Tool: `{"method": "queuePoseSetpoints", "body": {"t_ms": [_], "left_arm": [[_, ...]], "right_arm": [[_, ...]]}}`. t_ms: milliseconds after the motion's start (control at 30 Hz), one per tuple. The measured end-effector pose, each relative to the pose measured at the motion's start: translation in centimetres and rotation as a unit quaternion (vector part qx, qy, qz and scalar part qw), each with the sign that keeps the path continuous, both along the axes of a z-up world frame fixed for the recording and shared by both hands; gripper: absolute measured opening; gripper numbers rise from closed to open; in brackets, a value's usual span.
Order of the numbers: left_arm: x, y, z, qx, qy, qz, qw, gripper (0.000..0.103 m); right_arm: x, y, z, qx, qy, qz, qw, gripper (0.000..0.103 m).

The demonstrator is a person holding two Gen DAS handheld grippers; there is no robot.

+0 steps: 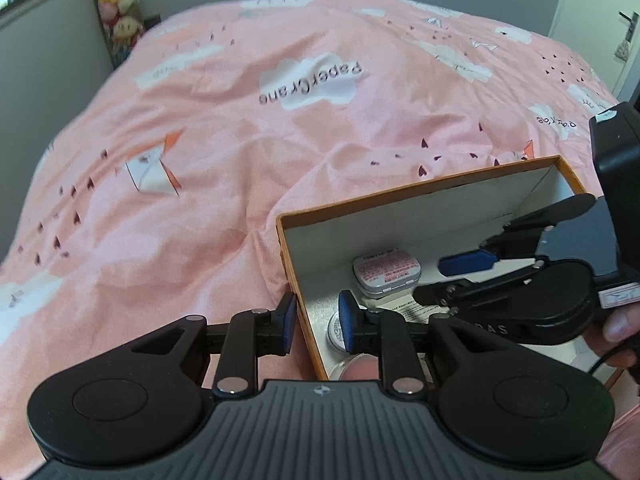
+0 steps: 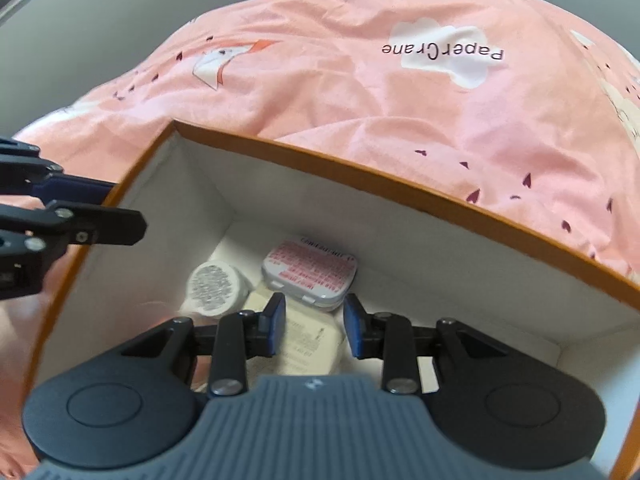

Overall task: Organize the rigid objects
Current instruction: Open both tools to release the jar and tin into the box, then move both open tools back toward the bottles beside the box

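Observation:
An orange-rimmed cardboard box [image 1: 420, 186] with white inner walls sits on the pink bedspread; it also shows in the right wrist view [image 2: 360, 168]. Inside lie a rectangular white tin with red print [image 2: 310, 274], a round white tin [image 2: 216, 288] and a flat cream packet [image 2: 308, 340]. My left gripper [image 1: 316, 322] is open and straddles the box's left wall, one finger outside and one inside. My right gripper [image 2: 314, 326] is open and empty, held inside the box above the cream packet. The rectangular tin [image 1: 386, 274] shows in the left wrist view too.
The pink bedspread [image 1: 240, 140] with cloud and paper-crane prints fills the bed around the box. Grey walls, a window at far left and a door [image 1: 600, 20] at far right stand behind. A plush-toy hanger [image 1: 118, 8] hangs at the back left.

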State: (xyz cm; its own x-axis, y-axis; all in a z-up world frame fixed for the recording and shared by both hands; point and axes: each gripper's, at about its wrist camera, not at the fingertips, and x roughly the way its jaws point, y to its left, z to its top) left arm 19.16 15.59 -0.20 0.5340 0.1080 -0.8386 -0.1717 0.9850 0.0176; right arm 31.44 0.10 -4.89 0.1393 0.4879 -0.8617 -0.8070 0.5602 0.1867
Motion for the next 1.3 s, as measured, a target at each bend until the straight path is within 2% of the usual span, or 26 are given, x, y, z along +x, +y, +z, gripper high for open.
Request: {"method": "queuePoseSetpoints", "body": {"t_ms": [67, 167, 267, 367, 433, 600, 667, 733, 800, 867, 933, 1033, 1167, 1300], "left_arm": [[-0.6, -0.8, 0.7, 0.011, -0.013, -0.010, 0.9998, 0.031], [-1.6, -1.9, 1.8, 0.012, -0.027, -0.027, 0.9992, 0.031], [-2.9, -3.3, 2.5, 0.020, -0.037, -0.046, 0.9981, 0.031], [-4.6, -4.0, 3.1, -0.001, -0.051, -0.055, 0.9972, 0.034], [-5.9, -4.3, 3.6, -0.016, -0.078, -0.055, 0.9954, 0.035], [-8.5, -5.1, 4.6, -0.027, -0.135, -0.053, 0.9891, 0.042], [-9.7, -5.9, 5.2, -0.013, -0.154, -0.060, 0.9861, 0.046], [-10.8, -6.7, 5.6, -0.007, -0.162, -0.061, 0.9849, 0.050], [-12.0, -7.1, 5.8, -0.024, -0.167, -0.068, 0.9834, 0.054], [-13.2, -7.7, 5.8, -0.041, -0.172, -0.069, 0.9818, 0.055], [-14.1, -8.3, 5.4, -0.049, -0.168, -0.073, 0.9818, 0.056], [-14.9, -9.0, 4.2, -0.077, -0.138, -0.092, 0.9831, 0.056], [-14.8, -9.4, 0.8, -0.129, -0.082, -0.105, 0.9827, 0.047], [-15.3, -10.2, -2.0, -0.133, -0.030, -0.091, 0.9864, 0.043]], "right_arm": [[-0.8, -0.5, 0.7, -0.008, -0.008, -0.010, 1.000, 0.035], [-2.3, -1.2, 1.8, -0.030, -0.037, -0.026, 0.999, 0.037], [-3.5, -2.4, 2.8, -0.034, -0.036, -0.048, 0.998, 0.037], [-4.8, -4.0, 4.0, -0.020, -0.036, -0.063, 0.997, 0.039], [-5.6, -5.0, 4.7, -0.014, -0.042, -0.071, 0.996, 0.039], [-8.0, -7.5, 6.2, 0.019, -0.064, -0.085, 0.994, 0.040], [-8.9, -8.7, 6.7, 0.032, -0.073, -0.104, 0.991, 0.041], [-10.0, -10.4, 7.5, 0.058, -0.072, -0.116, 0.989, 0.044], [-11.0, -12.1, 8.1, 0.081, -0.070, -0.130, 0.986, 0.049], [-12.2, -13.8, 8.5, 0.092, -0.078, -0.149, 0.981, 0.049], [-13.6, -15.3, 8.9, 0.099, -0.087, -0.163, 0.978, 0.049], [-15.9, -17.5, 8.9, 0.101, -0.091, -0.181, 0.974, 0.050], [-18.2, -19.7, 8.1, 0.088, -0.083, -0.217, 0.969, 0.050], [-20.6, -21.3, 6.2, 0.059, -0.056, -0.242, 0.967, 0.049]]}}
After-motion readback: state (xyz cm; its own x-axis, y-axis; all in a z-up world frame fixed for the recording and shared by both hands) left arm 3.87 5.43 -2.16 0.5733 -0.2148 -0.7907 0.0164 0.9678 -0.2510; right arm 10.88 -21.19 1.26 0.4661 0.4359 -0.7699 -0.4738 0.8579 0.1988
